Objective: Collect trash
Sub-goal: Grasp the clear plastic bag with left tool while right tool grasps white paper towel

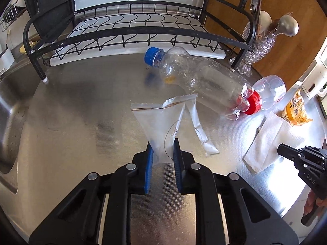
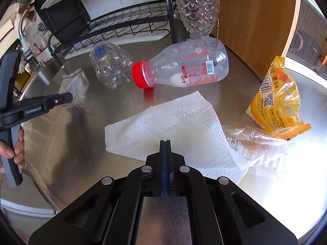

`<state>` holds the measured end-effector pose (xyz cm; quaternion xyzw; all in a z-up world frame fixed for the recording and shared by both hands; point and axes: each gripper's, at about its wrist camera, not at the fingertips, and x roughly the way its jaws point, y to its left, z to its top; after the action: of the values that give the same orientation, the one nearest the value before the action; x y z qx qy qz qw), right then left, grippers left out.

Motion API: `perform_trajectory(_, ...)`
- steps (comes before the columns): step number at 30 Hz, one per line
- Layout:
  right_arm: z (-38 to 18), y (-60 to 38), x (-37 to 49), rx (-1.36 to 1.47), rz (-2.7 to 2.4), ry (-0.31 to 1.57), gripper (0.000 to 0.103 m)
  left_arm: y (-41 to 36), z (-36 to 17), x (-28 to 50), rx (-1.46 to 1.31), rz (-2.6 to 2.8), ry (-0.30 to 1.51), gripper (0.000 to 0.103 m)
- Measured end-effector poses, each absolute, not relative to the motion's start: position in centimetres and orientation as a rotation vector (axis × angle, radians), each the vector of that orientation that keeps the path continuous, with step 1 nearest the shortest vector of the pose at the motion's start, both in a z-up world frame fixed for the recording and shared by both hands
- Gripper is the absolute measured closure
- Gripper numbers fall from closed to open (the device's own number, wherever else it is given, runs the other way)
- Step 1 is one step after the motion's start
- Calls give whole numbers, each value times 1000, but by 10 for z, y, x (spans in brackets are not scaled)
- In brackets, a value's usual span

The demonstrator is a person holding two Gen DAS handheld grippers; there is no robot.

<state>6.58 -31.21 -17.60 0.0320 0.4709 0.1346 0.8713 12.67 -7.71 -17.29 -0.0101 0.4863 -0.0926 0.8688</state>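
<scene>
My left gripper point(image 1: 163, 146) is shut on a clear plastic bag point(image 1: 163, 122) and holds it off the steel counter; it also shows in the right wrist view point(image 2: 69, 98) with the bag point(image 2: 76, 85). A clear bottle with a blue cap point(image 1: 196, 77) lies behind the bag. A red-capped bottle point(image 2: 184, 67) lies next to it. A white paper towel point(image 2: 169, 126) lies just ahead of my right gripper point(image 2: 165, 141), which is shut and empty. An orange snack wrapper point(image 2: 278, 100) and a clear wrapper point(image 2: 257, 140) lie to the right.
A black wire dish rack point(image 1: 130, 34) stands at the back. A glass utensil holder point(image 2: 197, 6) stands beside a wooden board point(image 2: 255, 20). A sink point(image 1: 10, 106) lies to the left.
</scene>
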Motion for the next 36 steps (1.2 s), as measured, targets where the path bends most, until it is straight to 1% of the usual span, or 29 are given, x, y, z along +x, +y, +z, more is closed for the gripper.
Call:
perform_trajectory(1,-171,-312,64,74,292,973,101,-77,-172,125,-19,-198,1012,88)
perform_trajectory(3,-167,-312,65,103,317,981,97,-78,-172,125,-15,-204,1015,89)
perform_trajectory(5,-169,-308,69,116,331,1006,96,-79,-172,125,-12,-208,1017,90)
perform_trajectory(6,-170,-304,71,98,328,1010,93,-80,-173,124,-11,-209,1016,90)
perform_trajectory(7,-171,-300,72,79,329,1020,75,-81,-173,124,-10,-211,1017,91)
perform_trajectory(8,-172,-296,72,72,333,1022,61,-82,-173,124,-7,-213,1018,91)
perform_trajectory(9,-171,-294,70,79,338,1006,40,-83,-173,124,-6,-214,1019,91)
perform_trajectory(10,-169,-292,68,85,339,979,39,-83,-174,124,-5,-216,1021,92)
perform_trajectory(13,-168,-288,70,77,340,975,40,-84,-175,124,1,-219,1025,92)
perform_trajectory(17,-181,-276,76,7,337,1021,39,-85,-176,124,3,-220,1025,92)
perform_trajectory(20,-184,-269,71,-56,319,996,41,-85,-177,125,1,-222,1023,93)
perform_trajectory(21,-185,-269,70,-64,310,988,45,-85,-177,125,3,-223,1022,93)
perform_trajectory(22,-185,-269,70,-77,293,979,57,-86,-177,126,4,-223,1019,93)
perform_trajectory(23,-185,-270,70,-90,272,972,64,-86,-177,127,4,-225,1018,93)
perform_trajectory(25,-184,-278,72,-83,250,968,85,-87,-177,128,2,-227,1015,94)
perform_trajectory(26,-184,-282,74,-80,239,967,90,-88,-177,128,3,-228,1014,94)
perform_trajectory(27,-184,-288,74,-69,232,967,97,-88,-177,128,3,-231,1012,94)
perform_trajectory(28,-184,-292,73,-54,230,968,99,-89,-177,128,0,-234,1011,95)
perform_trajectory(31,-180,-298,72,-17,238,951,100,-89,-173,127,-16,-241,996,98)
perform_trajectory(36,-149,-304,65,52,269,878,100,-86,-160,121,-18,-250,969,100)
